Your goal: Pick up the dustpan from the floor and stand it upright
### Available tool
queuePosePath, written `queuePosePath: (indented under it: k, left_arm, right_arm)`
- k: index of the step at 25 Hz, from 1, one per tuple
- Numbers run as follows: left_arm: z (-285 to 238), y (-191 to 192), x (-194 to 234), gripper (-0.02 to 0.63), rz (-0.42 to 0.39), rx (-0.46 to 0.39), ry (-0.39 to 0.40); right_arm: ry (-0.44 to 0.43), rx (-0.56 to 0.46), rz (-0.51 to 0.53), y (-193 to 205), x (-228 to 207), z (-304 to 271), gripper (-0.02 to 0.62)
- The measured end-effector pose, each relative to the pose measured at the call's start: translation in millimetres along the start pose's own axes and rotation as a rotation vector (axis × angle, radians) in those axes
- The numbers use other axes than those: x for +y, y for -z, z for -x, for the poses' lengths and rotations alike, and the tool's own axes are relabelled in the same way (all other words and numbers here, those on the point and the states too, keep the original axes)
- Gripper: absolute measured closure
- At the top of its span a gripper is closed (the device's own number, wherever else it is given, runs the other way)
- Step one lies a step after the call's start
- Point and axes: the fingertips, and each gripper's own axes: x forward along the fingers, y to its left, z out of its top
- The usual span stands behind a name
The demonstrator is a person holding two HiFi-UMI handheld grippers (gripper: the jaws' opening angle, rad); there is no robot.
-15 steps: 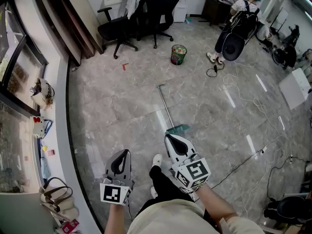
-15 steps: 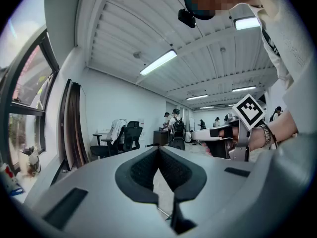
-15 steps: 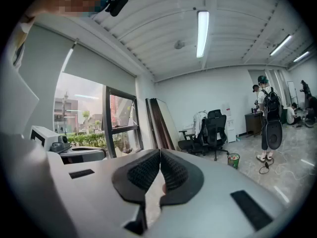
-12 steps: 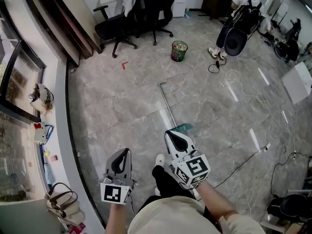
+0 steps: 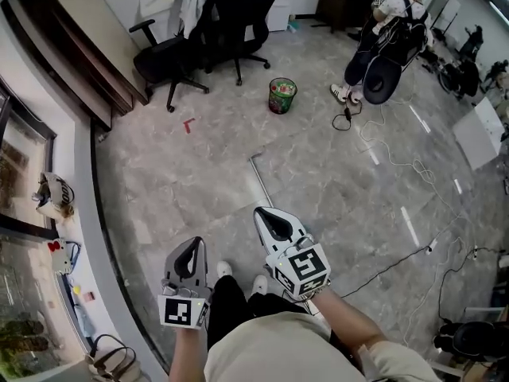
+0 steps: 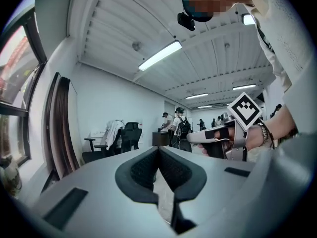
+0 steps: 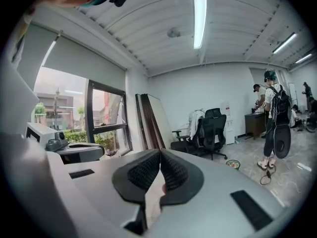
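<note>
Right claw (image 5: 268, 212), pressed together and empty, hangs high above the dustpan (image 5: 256, 173) on the floor (image 5: 183, 189).

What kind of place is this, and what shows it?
Most likely an office or lab workroom: black swivel chairs, a dark desk, a small waste bin and loose cables on the tiled floor.

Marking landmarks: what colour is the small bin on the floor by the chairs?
The bin is green; the head view shows it best.
</note>
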Motion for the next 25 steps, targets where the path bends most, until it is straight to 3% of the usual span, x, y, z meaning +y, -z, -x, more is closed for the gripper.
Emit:
queuePosePath:
  k: [4, 7, 11, 16, 20, 25]
  left_arm:
    - [-66, 3, 54, 0.595, 0.055, -0.029, 0.050]
    - [-125, 13, 101, 0.595, 0.027, -0.048, 0.103]
    - [-202, 37, 144, 0.595, 0.034, -0.012, 0.187]
    - [-303, 43, 180, 0.595, 0.068, 0.027, 0.250]
    - [-369, 69, 194, 0.595, 0.097, 0.044, 0.311]
    - [-414, 161, 192, 0.595, 0.049, 0.136, 0.384]
  right_arm:
    - [0.055, 0.025, -0.012, -2, -36, -66, 0.577]
    - [0.101, 0.042, 0.010, 0, -63, -124, 0.577]
    - [0.179, 0.092, -0.035, 10, -108, -195, 0.577]
    - [0.202, 0.177, -0.081, 23, -162, -268, 0.577]
    - [0.182, 0.267, -0.038, 70, -205, -322, 0.577]
    - [0.198, 0.331, -0.053, 172, -263, -375, 0.577]
